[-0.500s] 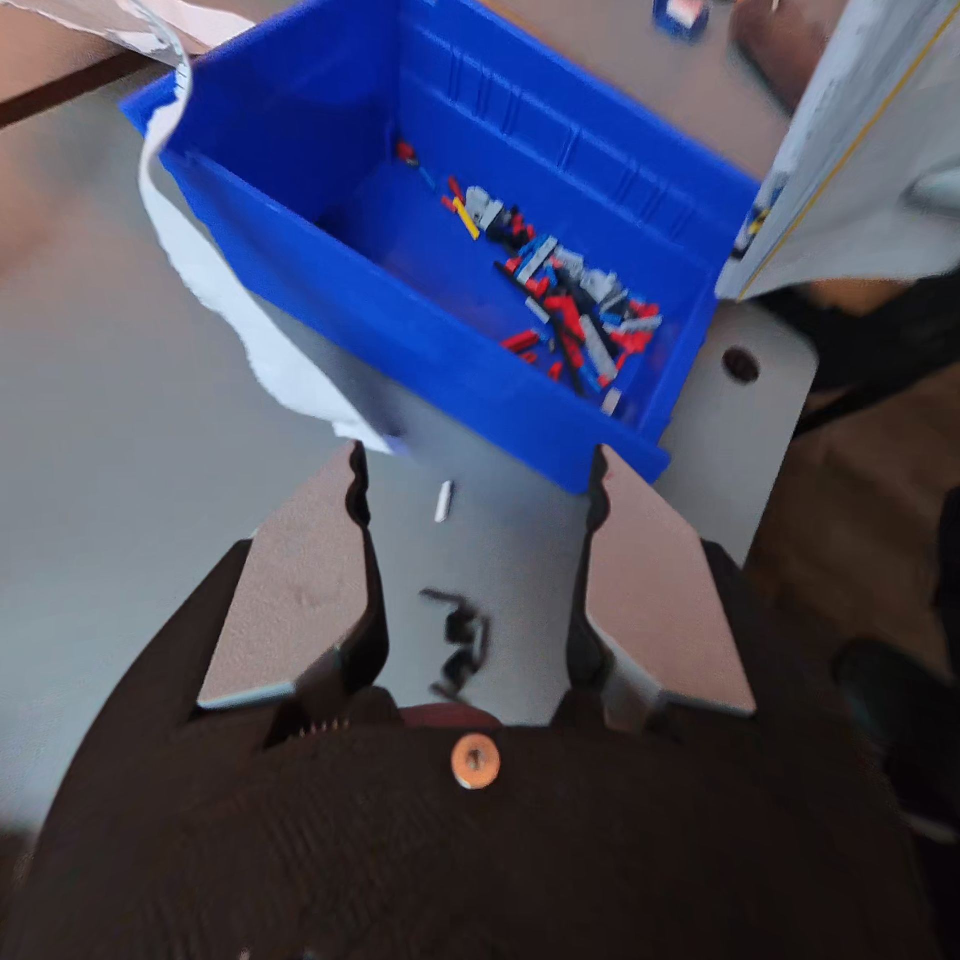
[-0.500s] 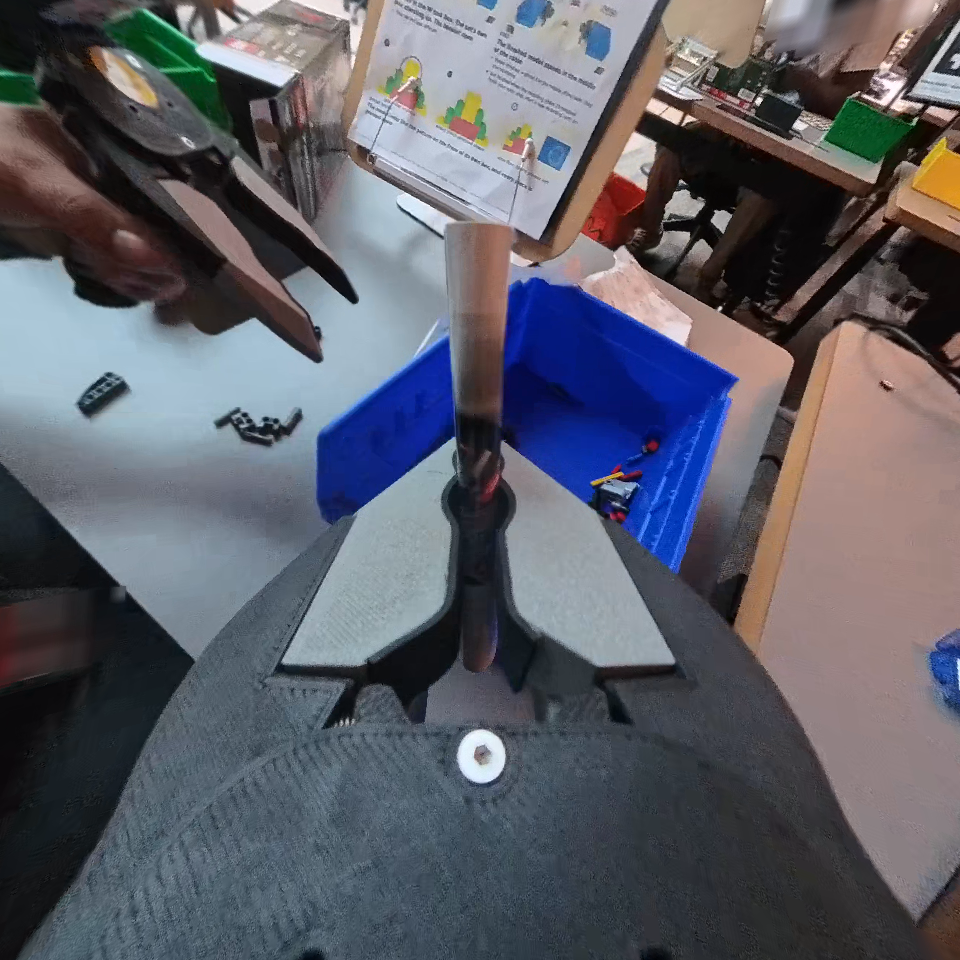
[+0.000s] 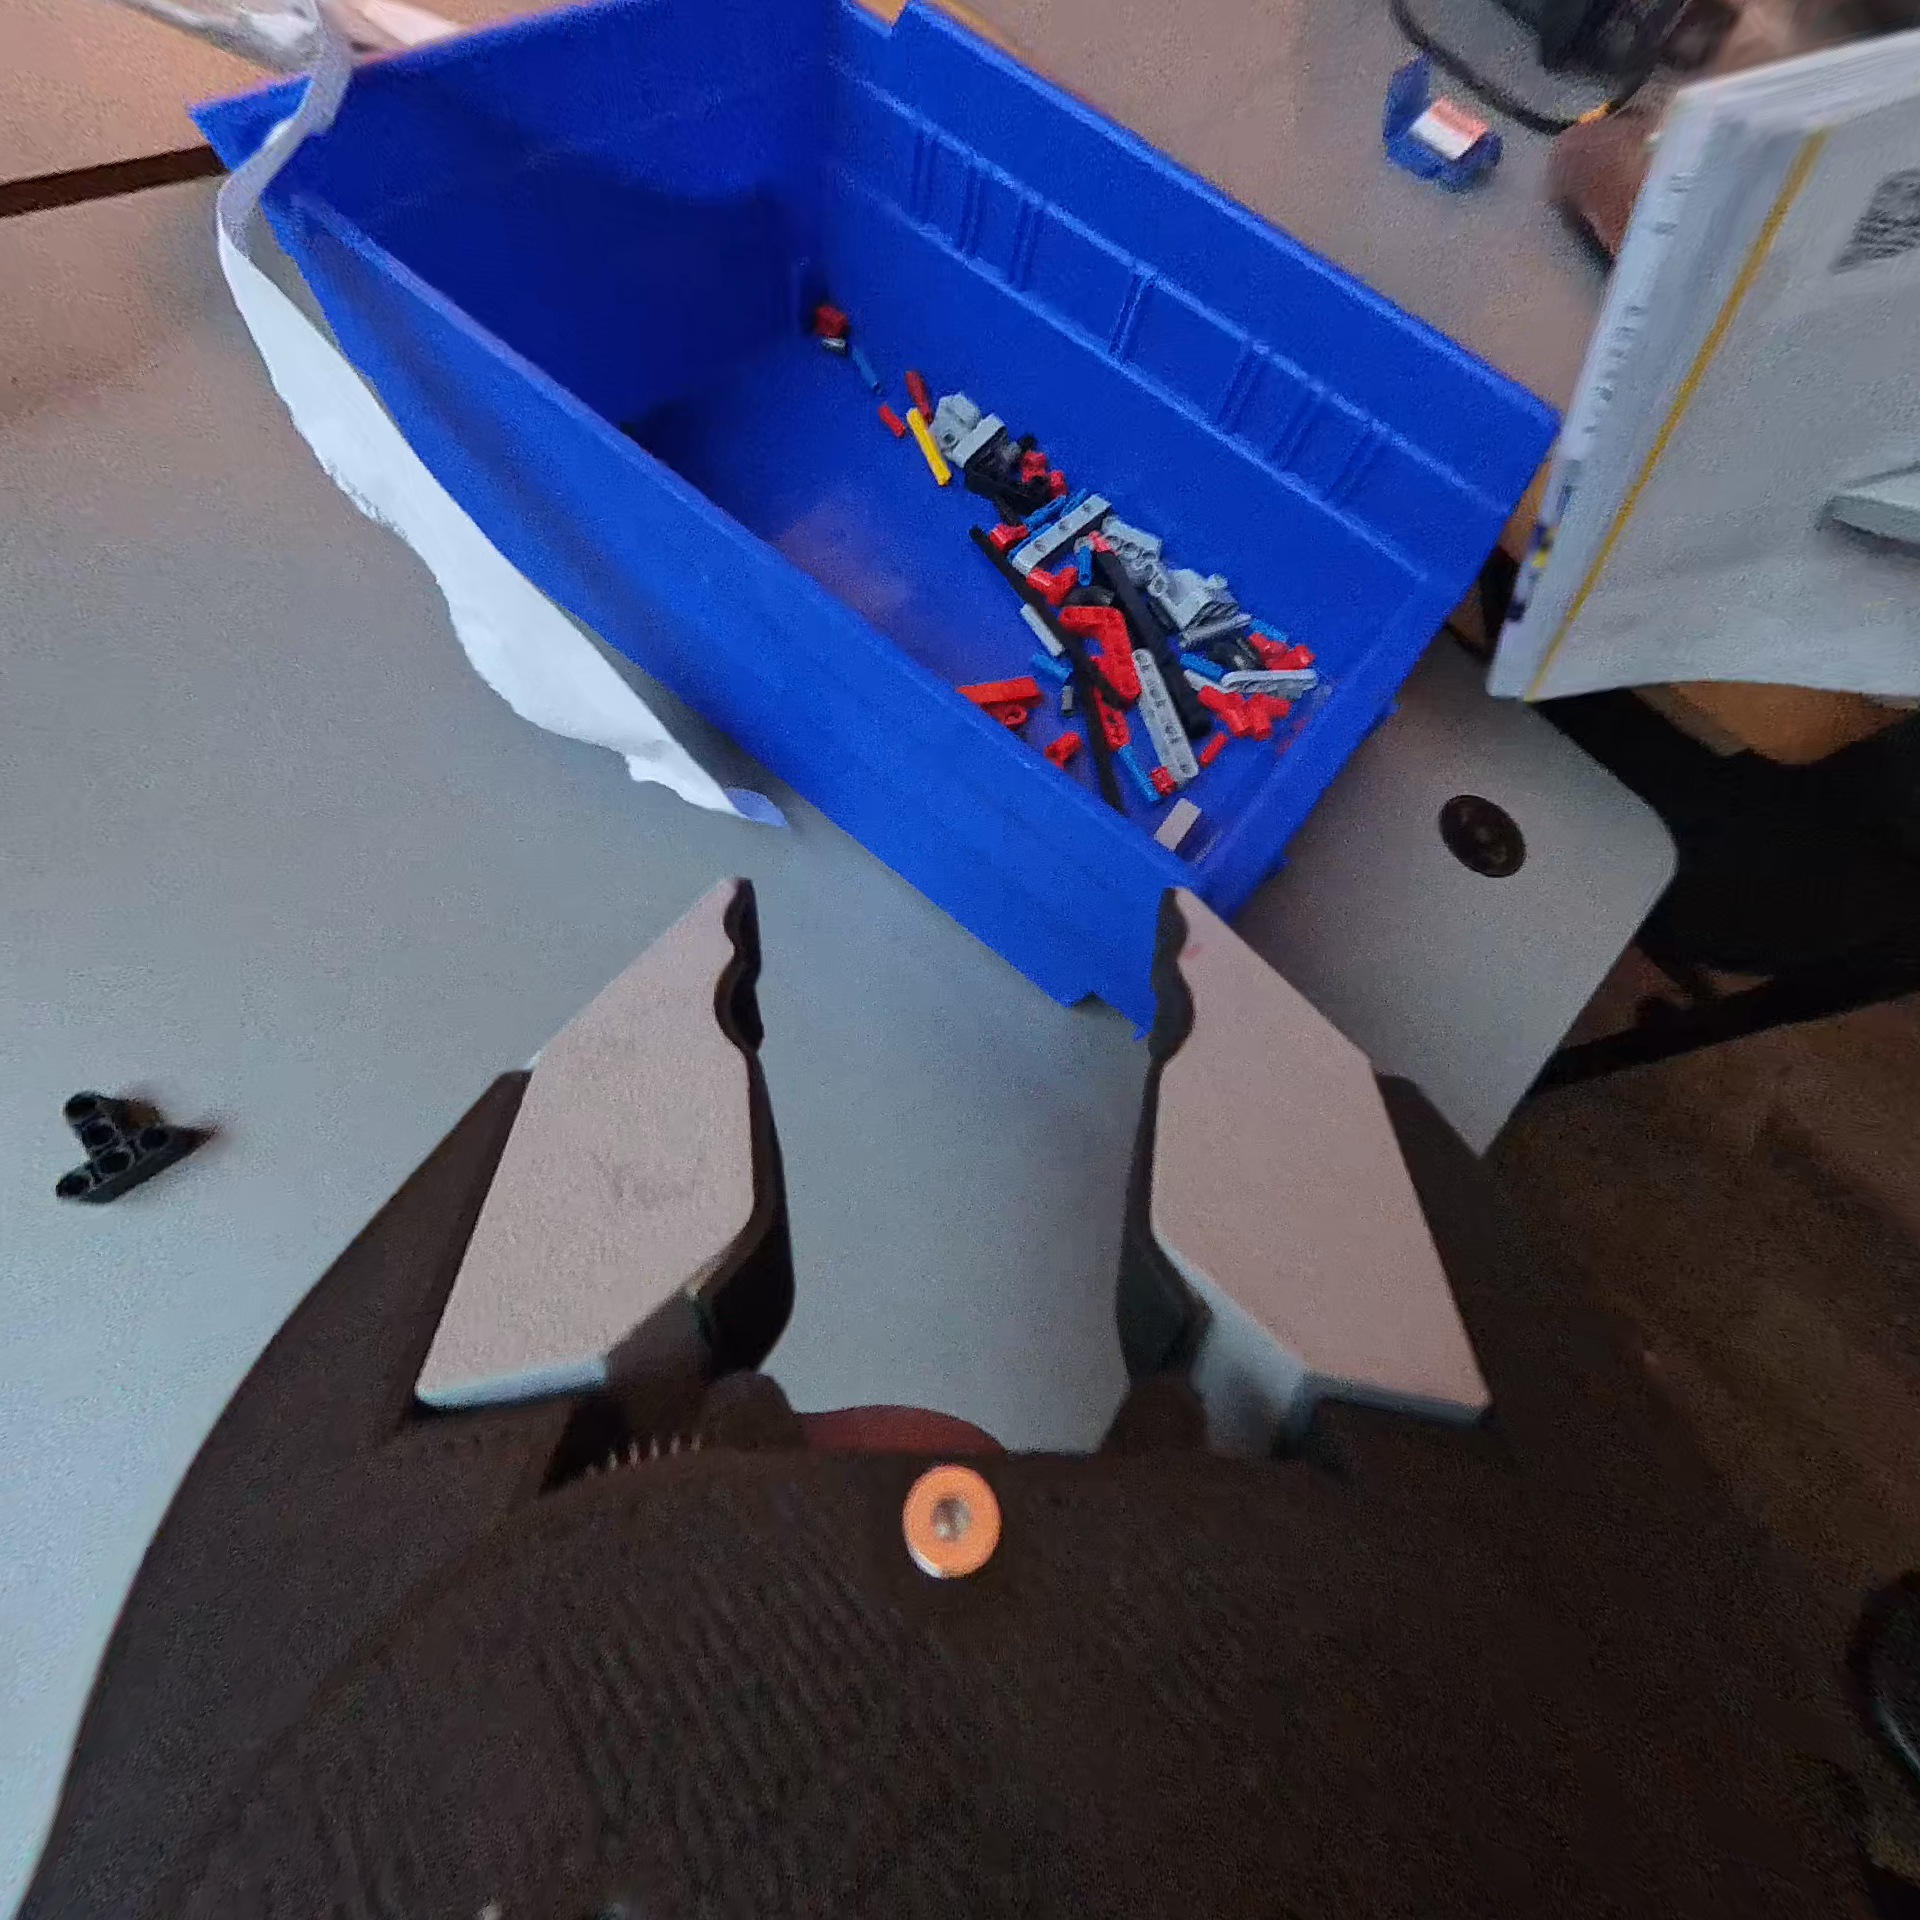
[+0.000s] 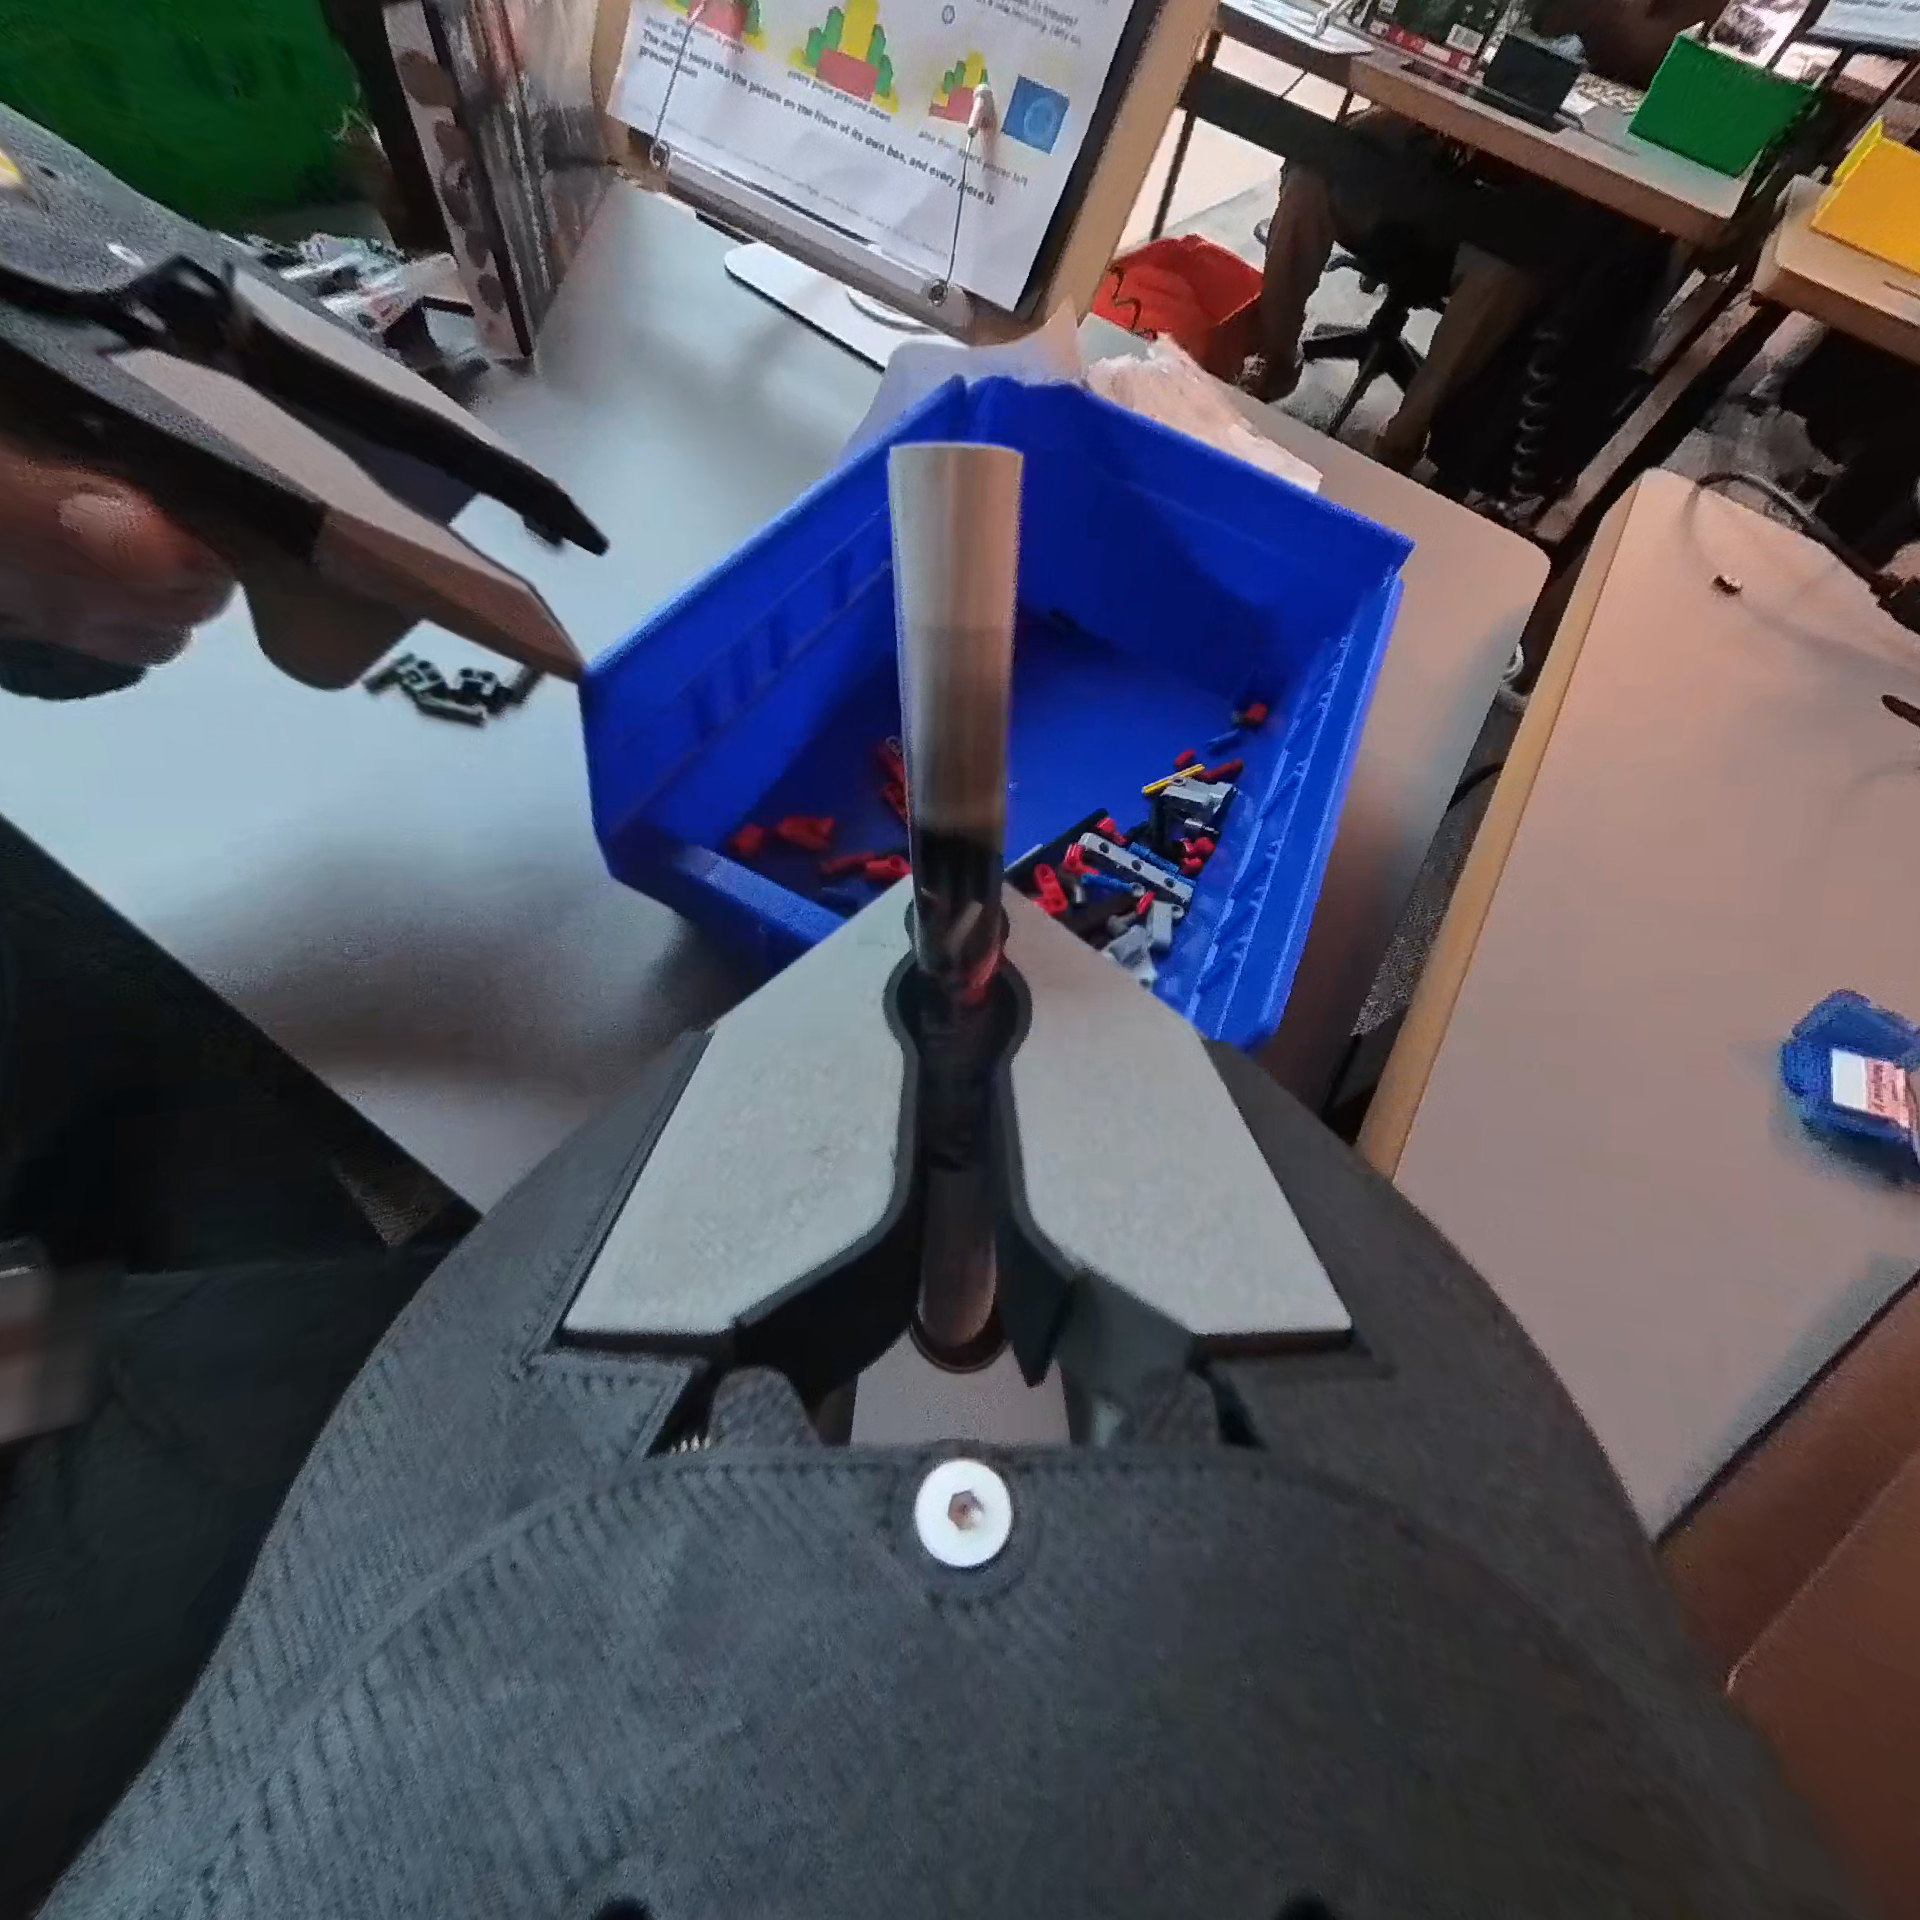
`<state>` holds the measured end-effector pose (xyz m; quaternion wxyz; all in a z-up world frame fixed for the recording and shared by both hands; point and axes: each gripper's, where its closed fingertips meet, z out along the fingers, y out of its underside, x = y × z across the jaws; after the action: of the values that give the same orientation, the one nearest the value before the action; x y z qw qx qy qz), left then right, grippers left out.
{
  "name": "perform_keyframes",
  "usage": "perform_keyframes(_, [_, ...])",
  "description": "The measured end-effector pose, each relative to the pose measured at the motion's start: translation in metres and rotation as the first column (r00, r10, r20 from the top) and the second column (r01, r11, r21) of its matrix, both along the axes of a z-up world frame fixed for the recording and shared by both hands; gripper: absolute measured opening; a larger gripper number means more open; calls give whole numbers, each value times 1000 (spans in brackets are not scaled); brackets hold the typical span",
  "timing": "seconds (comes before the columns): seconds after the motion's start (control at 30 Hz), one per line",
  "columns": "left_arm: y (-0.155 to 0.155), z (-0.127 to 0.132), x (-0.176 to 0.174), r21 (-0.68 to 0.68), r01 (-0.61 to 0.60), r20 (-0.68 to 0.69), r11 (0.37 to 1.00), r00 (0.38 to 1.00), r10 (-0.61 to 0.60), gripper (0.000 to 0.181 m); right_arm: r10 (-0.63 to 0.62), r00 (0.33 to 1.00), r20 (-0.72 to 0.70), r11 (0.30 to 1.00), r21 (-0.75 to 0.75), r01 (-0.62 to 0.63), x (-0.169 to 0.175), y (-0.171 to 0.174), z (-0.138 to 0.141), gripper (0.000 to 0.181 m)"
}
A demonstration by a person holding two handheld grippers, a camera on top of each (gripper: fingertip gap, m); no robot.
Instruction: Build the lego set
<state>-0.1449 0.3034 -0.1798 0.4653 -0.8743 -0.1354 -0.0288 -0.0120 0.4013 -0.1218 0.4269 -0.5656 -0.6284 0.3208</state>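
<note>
A blue bin (image 3: 727,644) on the grey table holds several red, grey, black and blue lego pieces (image 3: 1132,623). My left gripper (image 3: 956,935) is open and empty, hovering over the table just in front of the bin's near wall. A black angled lego piece (image 3: 114,1148) lies on the table to its left. My right gripper (image 4: 956,914) is shut on a long slim piece (image 4: 956,623), dark low down and pale at the top, held upright over the bin (image 4: 1340,665). The right wrist view also shows the left gripper (image 4: 587,603), open, above small black pieces (image 4: 447,686).
White paper (image 3: 416,499) sticks out from under the bin. An instruction sheet on a stand (image 4: 862,125) is behind the bin, and a booklet (image 3: 1714,416) shows at the right. The table's corner (image 3: 1558,935) is beside the bin. A small blue box (image 4: 1860,1081) lies on the neighbouring table.
My left gripper has shifted: the small black pieces under it are out of its view, and the black angled piece shows at left. My right gripper has moved closer over the bin, still holding its piece.
</note>
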Motion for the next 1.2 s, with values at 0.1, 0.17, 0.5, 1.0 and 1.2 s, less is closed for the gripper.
perform_keyframes(0.1, [14, -11, 3, -100, -40, -19, 994, 999, 39, 61, -10, 1000, 17, 1000, -25, 11, 9, 4, -8, 3])
perform_keyframes(0.17, [22, -16, 20, -139, -6, 29, 990, 1000, 10, 69, -22, 999, 37, 999, -22, 23, 15, 6, -14, 3])
perform_keyframes(0.5, [44, 10, 68, -22, -38, 141, 999, 989, 41, 110, 37, 997, 69, 998, -54, -33, 43, 8, -33, 3])
perform_keyframes(1.0, [35, -20, -6, -157, -140, -156, 978, 981, 115, 3, 124, 990, 62, 992, -36, -122, 76, 19, -26, 3])
perform_keyframes(1.2, [16, -3, -16, -86, -101, -132, 991, 987, 89, 3, 240, 971, -5, 940, -250, -234, 79, 3, -10, 3])
